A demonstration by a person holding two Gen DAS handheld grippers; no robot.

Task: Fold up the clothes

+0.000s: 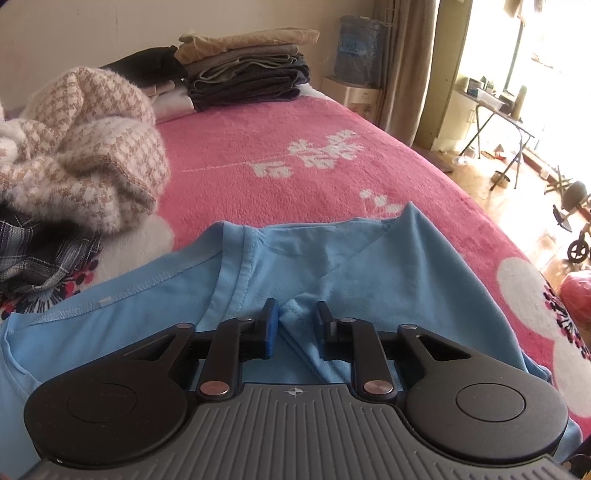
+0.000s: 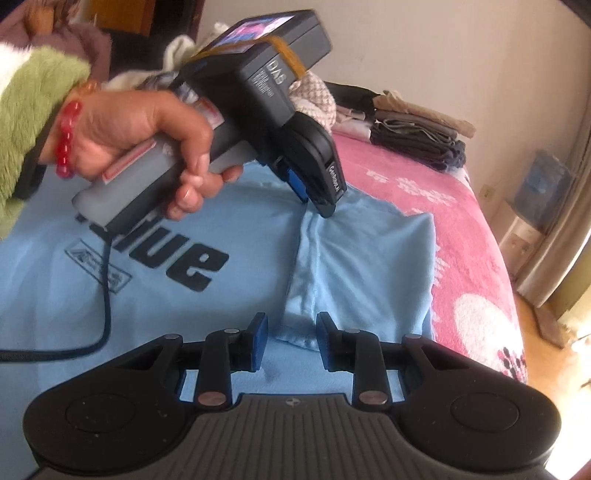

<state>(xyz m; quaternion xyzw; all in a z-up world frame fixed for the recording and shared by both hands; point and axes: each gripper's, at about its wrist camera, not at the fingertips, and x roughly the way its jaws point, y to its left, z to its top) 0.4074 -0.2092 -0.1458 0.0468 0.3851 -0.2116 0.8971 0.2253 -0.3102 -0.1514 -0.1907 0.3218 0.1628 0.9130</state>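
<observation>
Left wrist view, left claw (image 1: 294, 325) parted over blue shirt (image 1: 369, 266) fold, right claw (image 2: 291, 341) parted above sleeve (image 2: 362, 273)

Premises: a lived-in home bedroom. A bed (image 1: 295, 147) fills most of both views, covered by a pink blanket (image 1: 229, 173) with white floral motifs. Folded garments are stacked (image 1: 247, 70) at the far side against a plain cream wall (image 1: 92, 26); a loose fuzzy houndstooth knit (image 1: 81, 147) and a plaid garment (image 1: 40, 254) lie heaped beside them. A light blue T-shirt (image 2: 147, 288) is spread flat on the bed. Long curtains (image 1: 413, 66) hang beside a bright window area, where a folding table (image 1: 498, 114) carries bottles and small items. Wooden floor (image 1: 476, 181). A wheeled frame (image 1: 576, 229) stands by the bed's edge.
</observation>
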